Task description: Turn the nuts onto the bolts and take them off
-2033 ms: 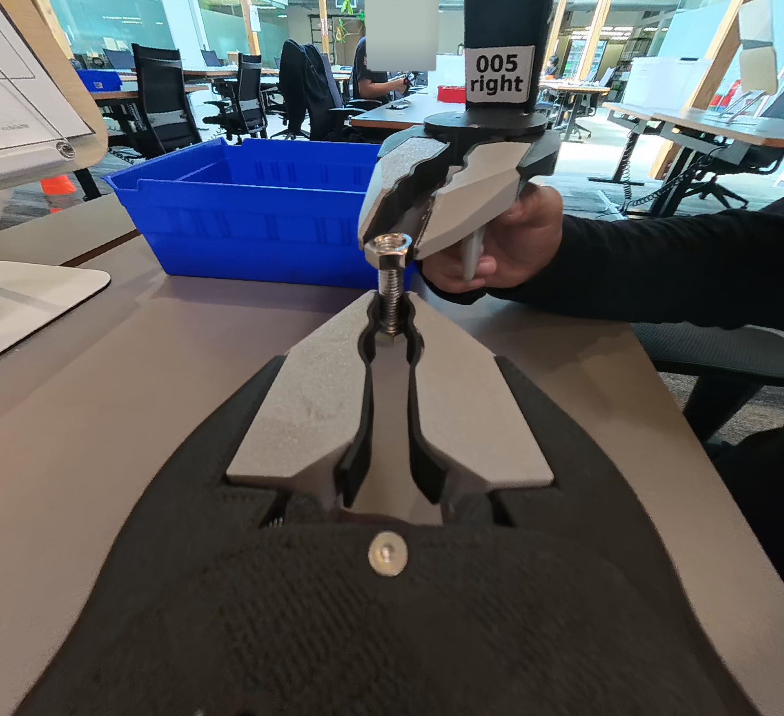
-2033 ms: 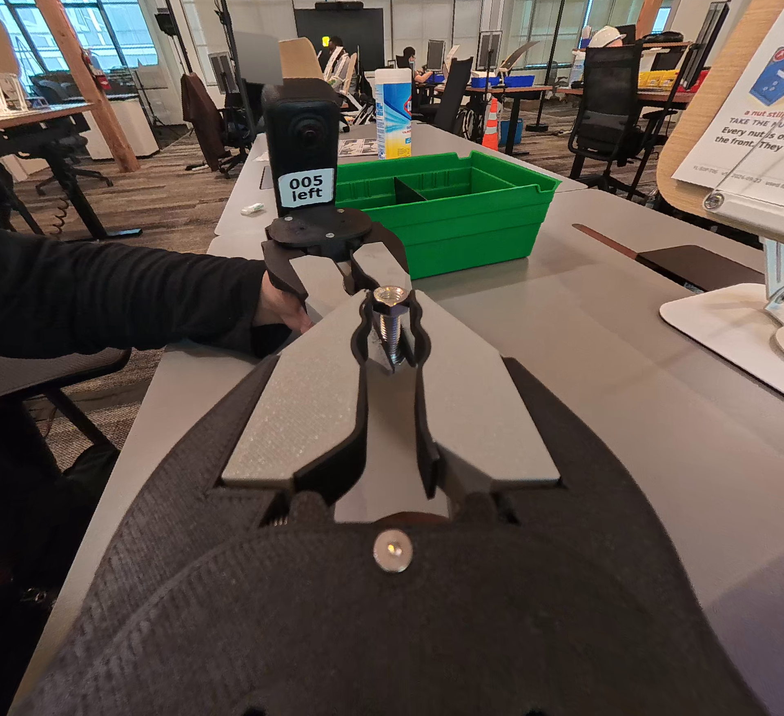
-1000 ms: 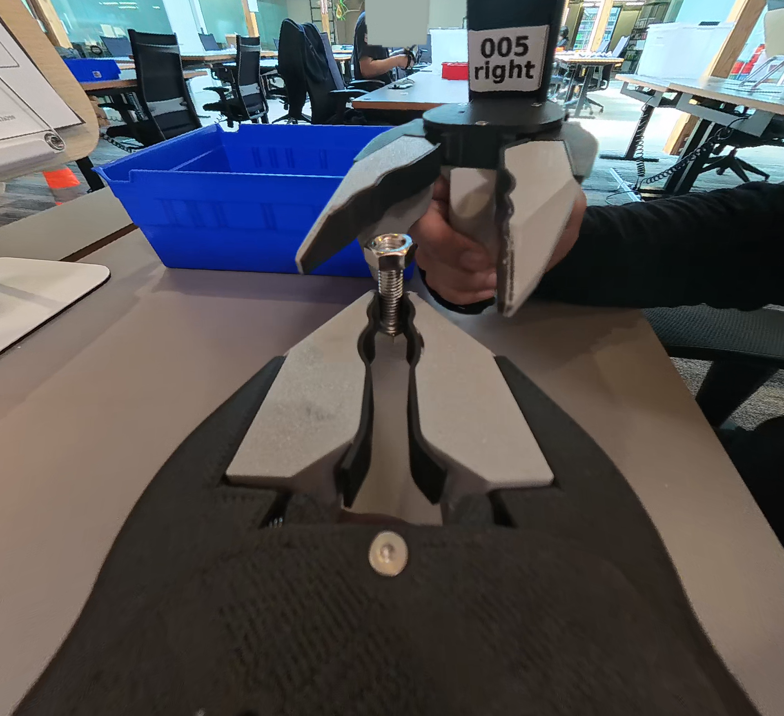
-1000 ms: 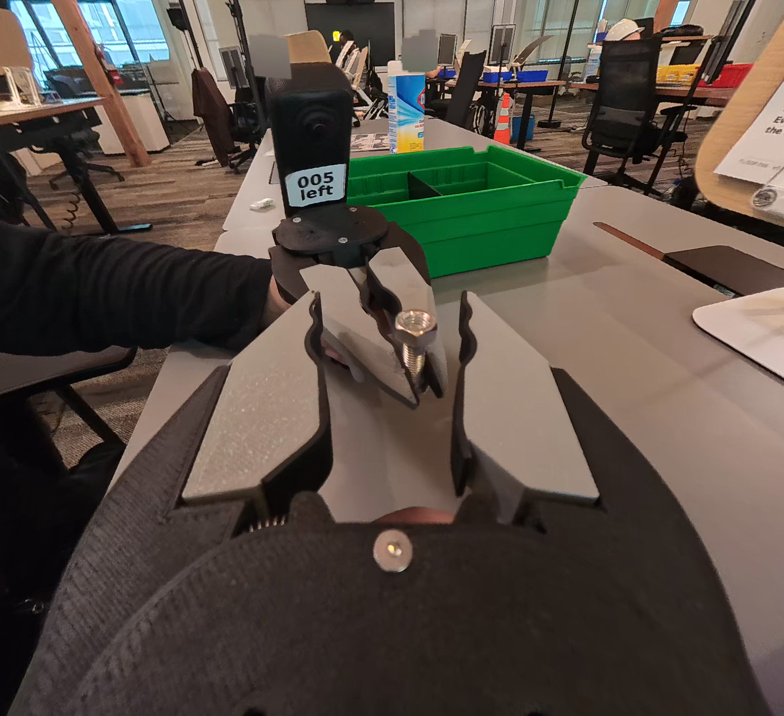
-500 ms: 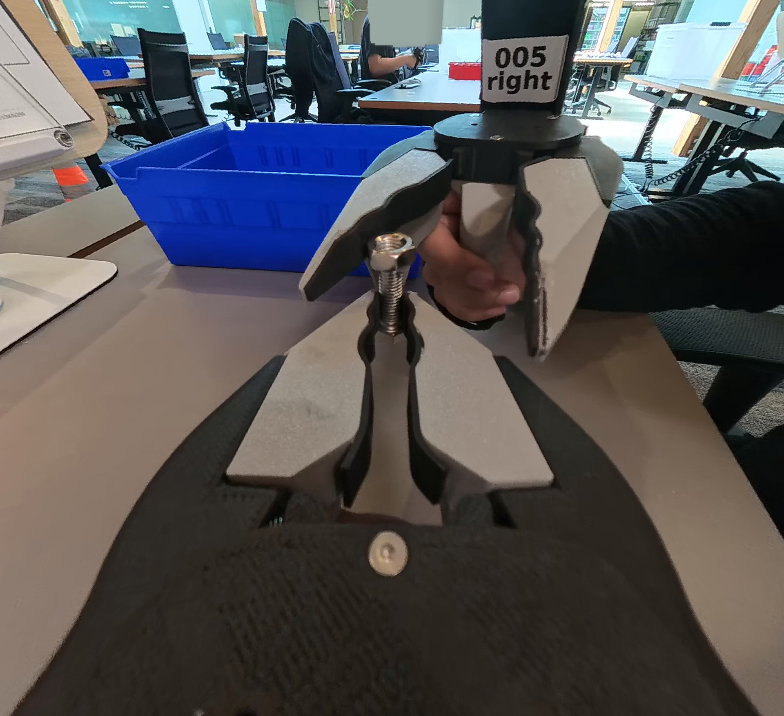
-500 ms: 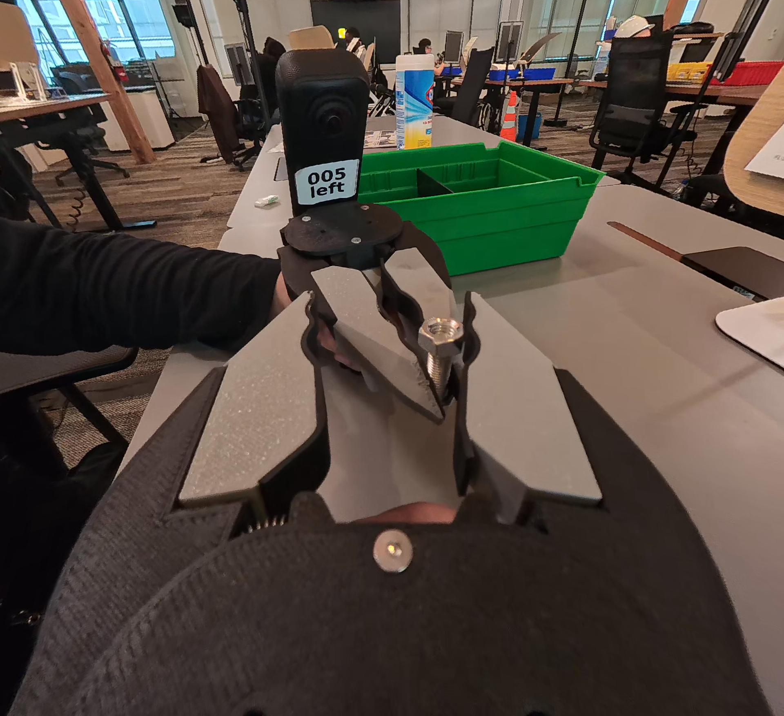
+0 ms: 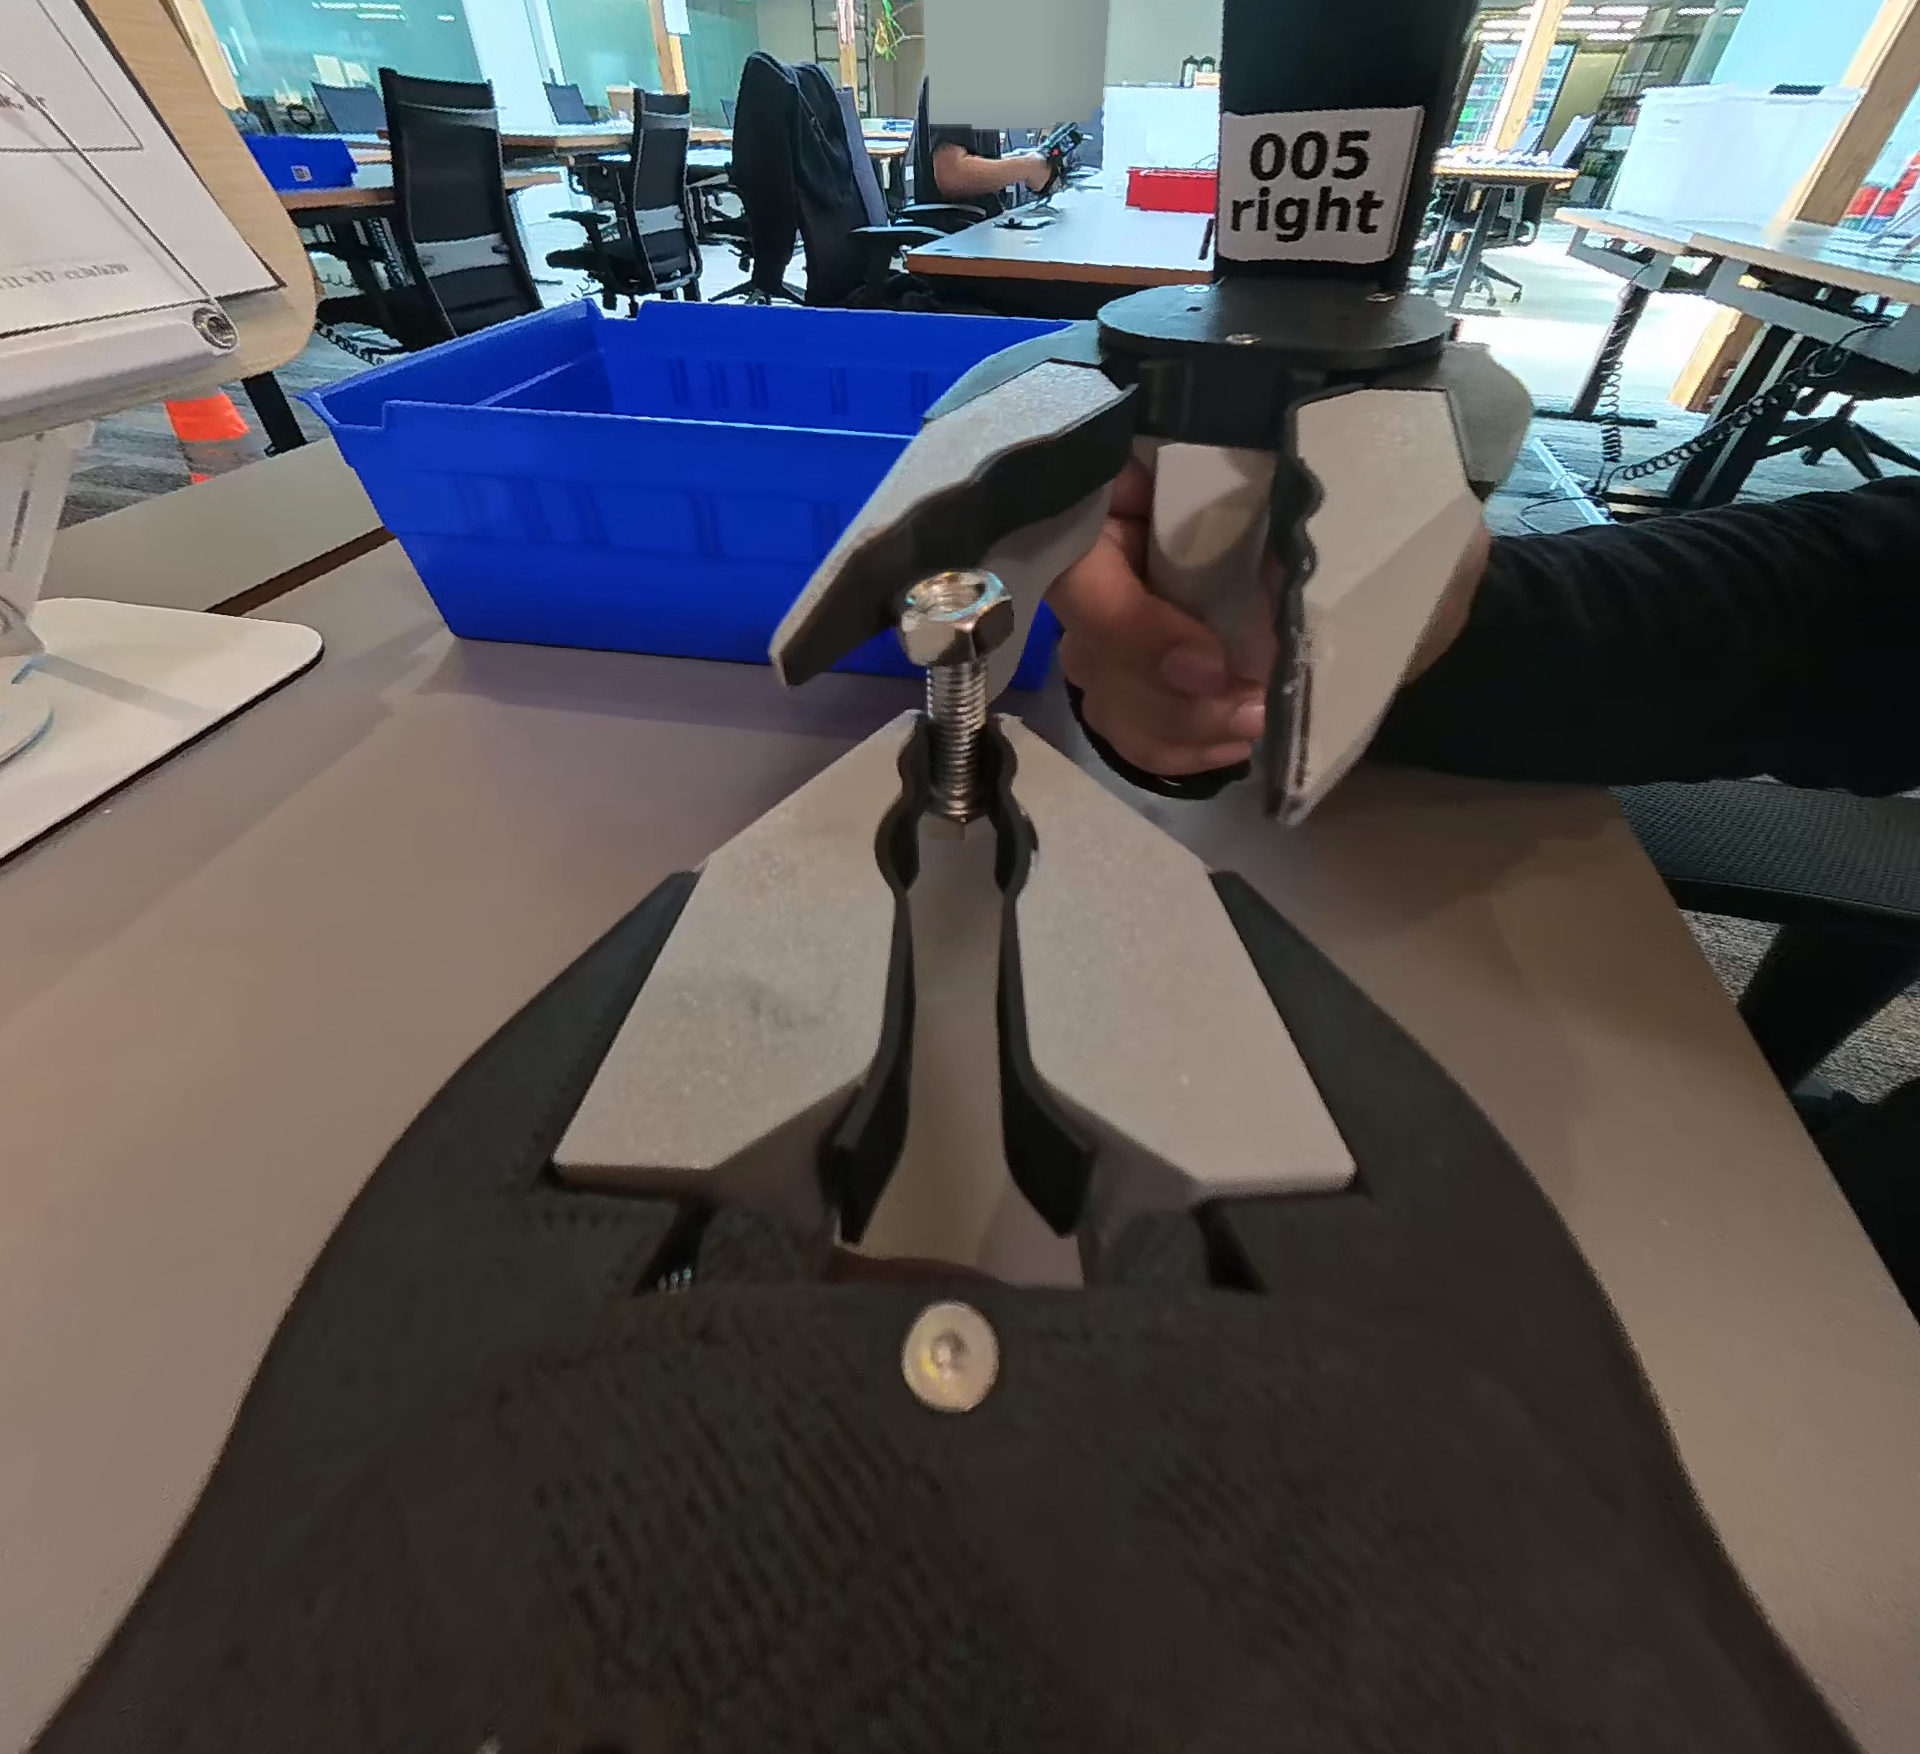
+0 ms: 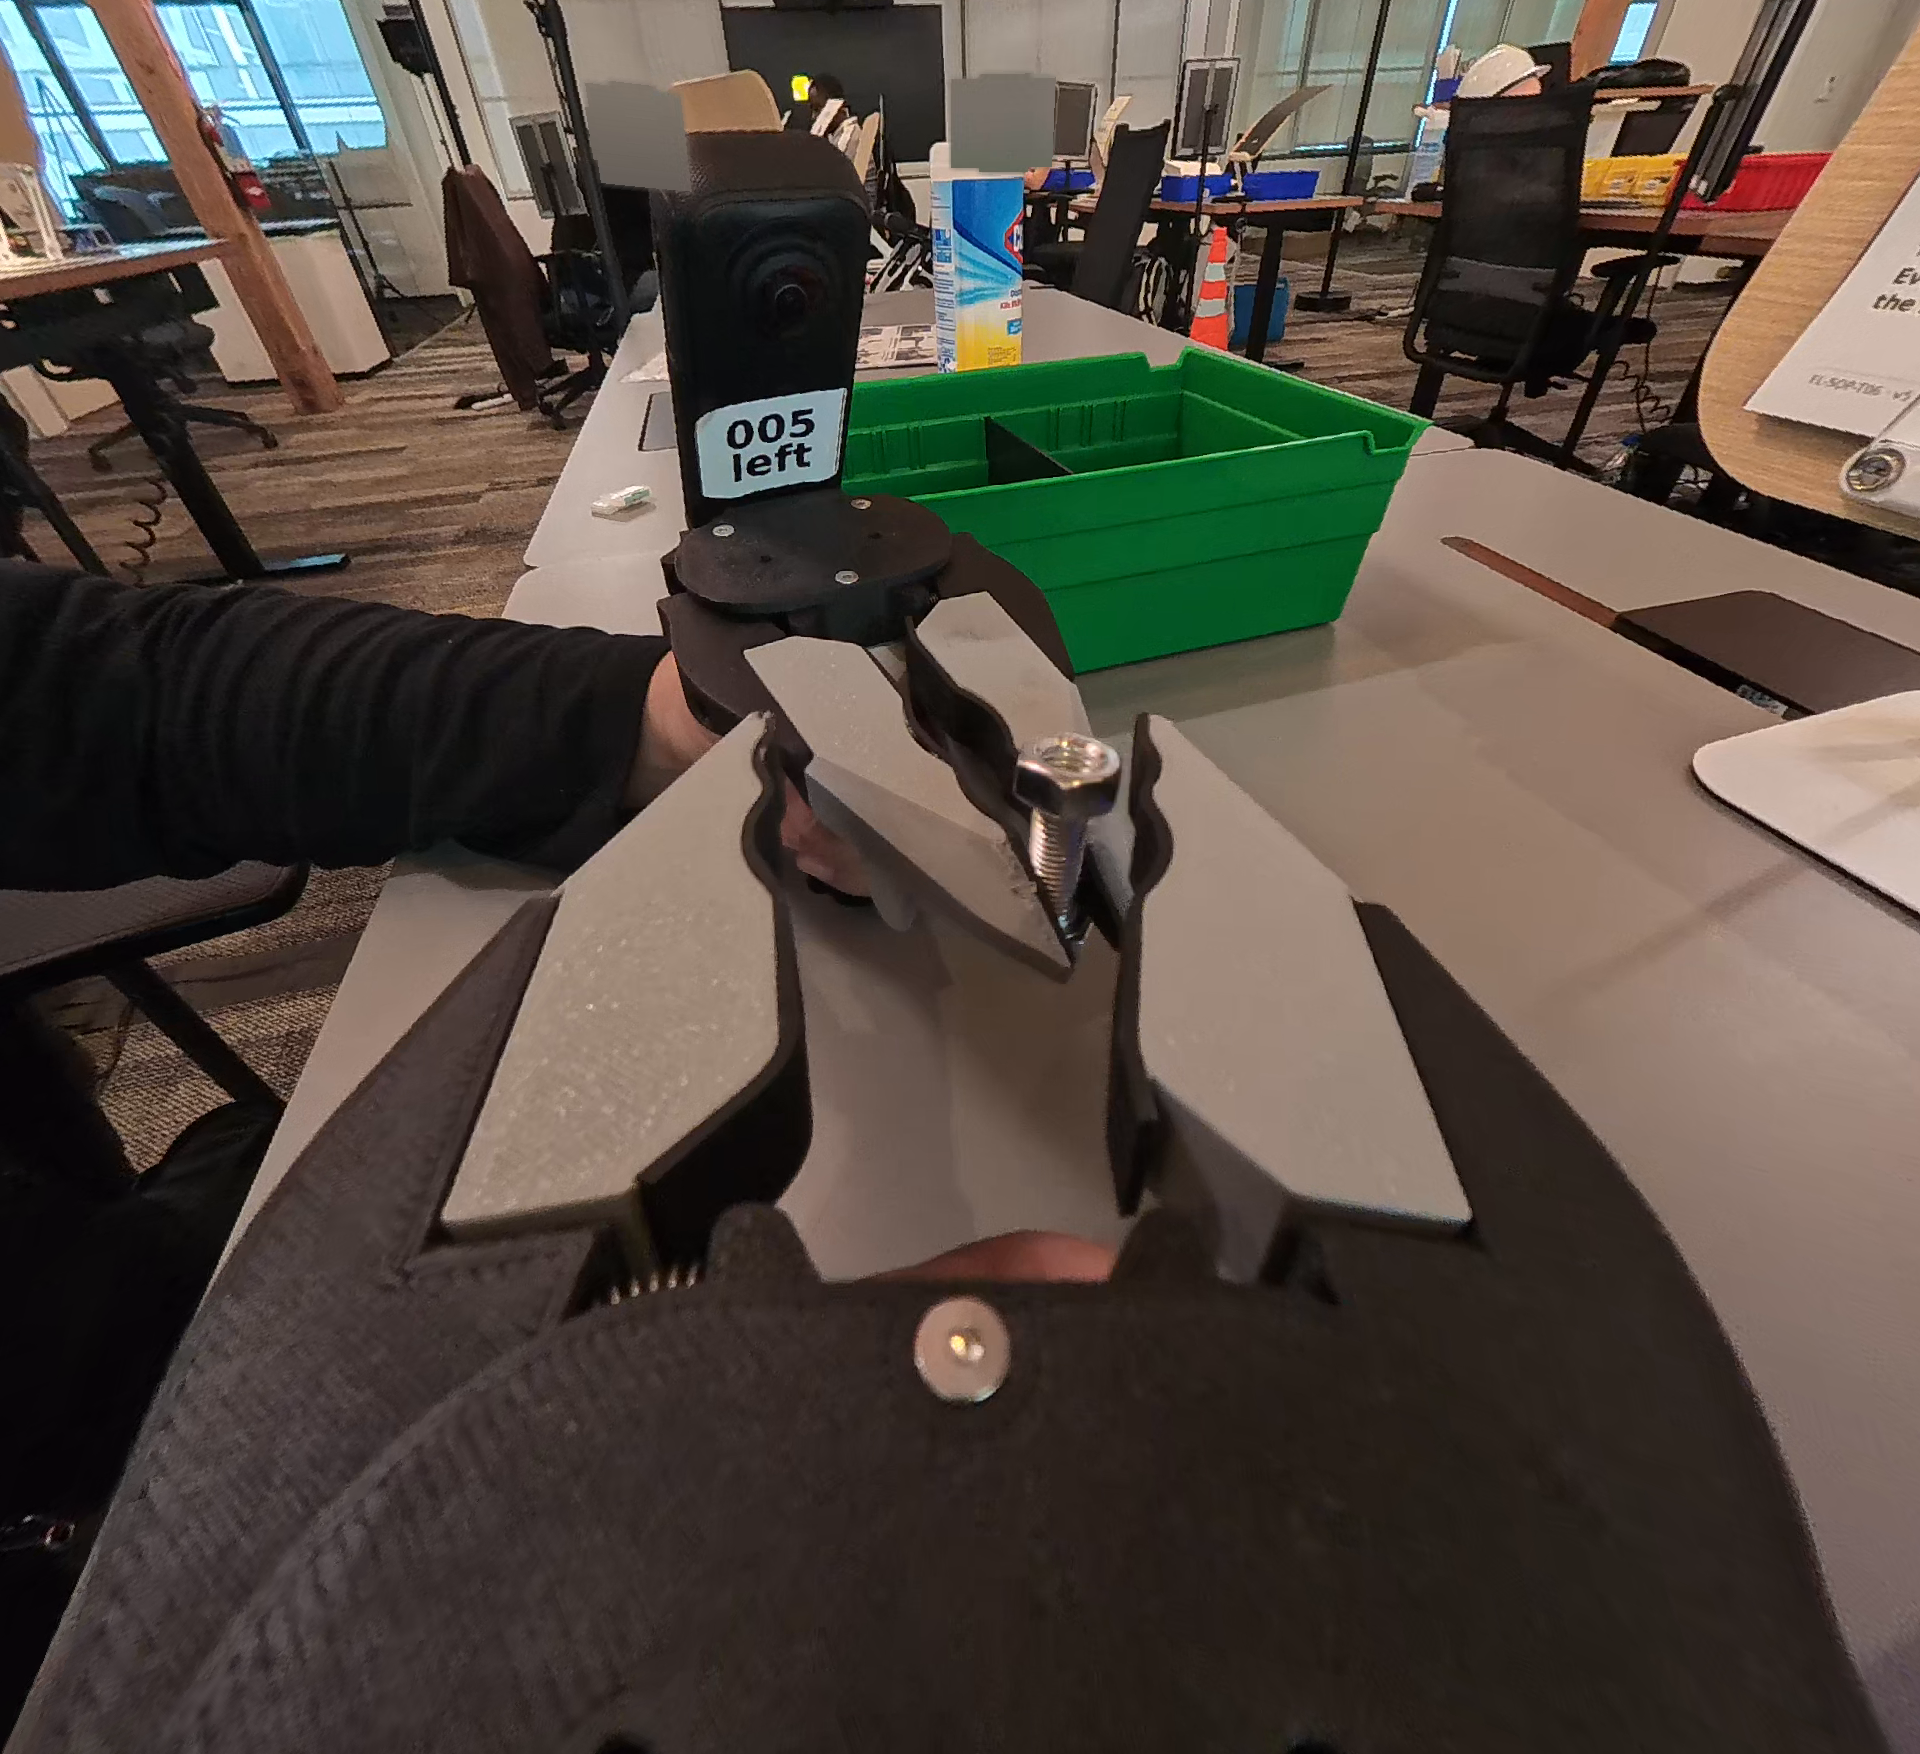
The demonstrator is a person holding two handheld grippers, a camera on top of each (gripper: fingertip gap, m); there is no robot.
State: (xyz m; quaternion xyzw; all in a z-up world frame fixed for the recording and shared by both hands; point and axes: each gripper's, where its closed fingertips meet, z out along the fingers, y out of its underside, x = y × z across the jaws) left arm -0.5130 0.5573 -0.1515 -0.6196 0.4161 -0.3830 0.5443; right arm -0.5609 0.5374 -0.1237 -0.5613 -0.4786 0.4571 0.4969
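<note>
My left gripper (image 7: 956,774) is shut on a steel bolt (image 7: 956,748) and holds it upright above the grey table (image 7: 312,925). A hex nut (image 7: 956,618) sits on the bolt's top end. My right gripper (image 8: 951,738) is open and faces the left one. The nut (image 8: 1070,769) stands between its jaws, close to the inner side of the right finger (image 8: 1247,977); contact cannot be told. The bolt (image 8: 1055,857) and the left gripper (image 8: 1060,925) show there too. In the left wrist view the right gripper (image 7: 1039,738) spreads behind the nut.
A blue bin (image 7: 623,499) stands behind the grippers in the left wrist view. A green divided bin (image 8: 1143,541) and a wipes canister (image 8: 977,270) stand behind them in the right wrist view. A white stand base (image 7: 104,707) lies on the table (image 8: 1558,873). A person's sleeves reach in from the sides. Tip to tip, the grippers are about 5 cm apart.
In the right wrist view the bolt and nut have shifted from the middle of my open right jaws to beside the right finger. The left gripper keeps its hold on the bolt.
</note>
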